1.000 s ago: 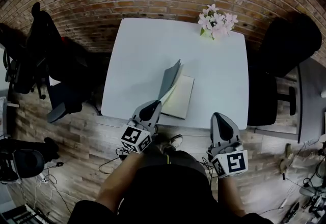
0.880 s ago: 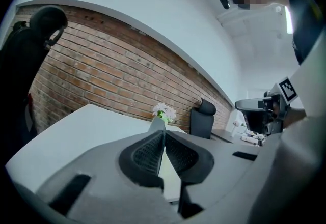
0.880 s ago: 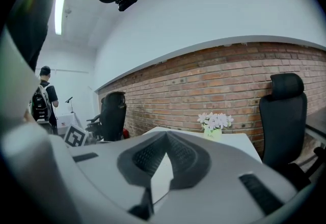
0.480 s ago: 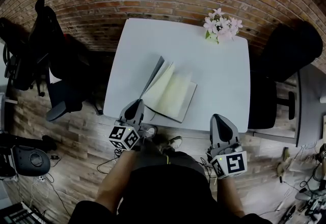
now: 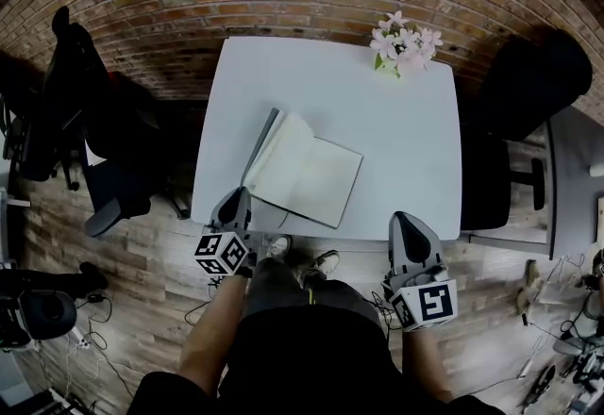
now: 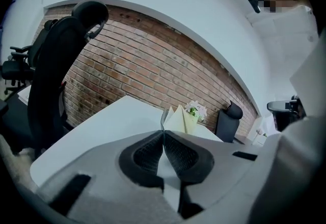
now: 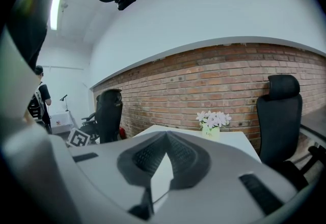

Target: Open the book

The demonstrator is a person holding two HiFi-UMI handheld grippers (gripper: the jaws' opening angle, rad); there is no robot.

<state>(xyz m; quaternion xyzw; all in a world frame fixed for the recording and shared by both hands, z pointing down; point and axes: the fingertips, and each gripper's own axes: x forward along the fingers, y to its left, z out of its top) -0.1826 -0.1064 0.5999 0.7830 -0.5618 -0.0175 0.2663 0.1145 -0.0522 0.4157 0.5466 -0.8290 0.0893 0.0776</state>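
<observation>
The book lies open on the white table, pale pages up, with its left cover still slanting up from the table. In the left gripper view the book shows just beyond the jaw tips, pages fanned. My left gripper hangs at the table's near left edge, apart from the book. Its jaws are shut with nothing between them. At the near right edge my right gripper is likewise shut and empty.
A small pot of pink flowers stands at the table's far right corner. Black office chairs stand left and right of the table. A brick wall runs behind it. Cables lie on the wooden floor.
The book's raised cover and pages have swung over to the left and lie much flatter. My left gripper has drawn left and back to the table's near edge. The right gripper has stayed put.
</observation>
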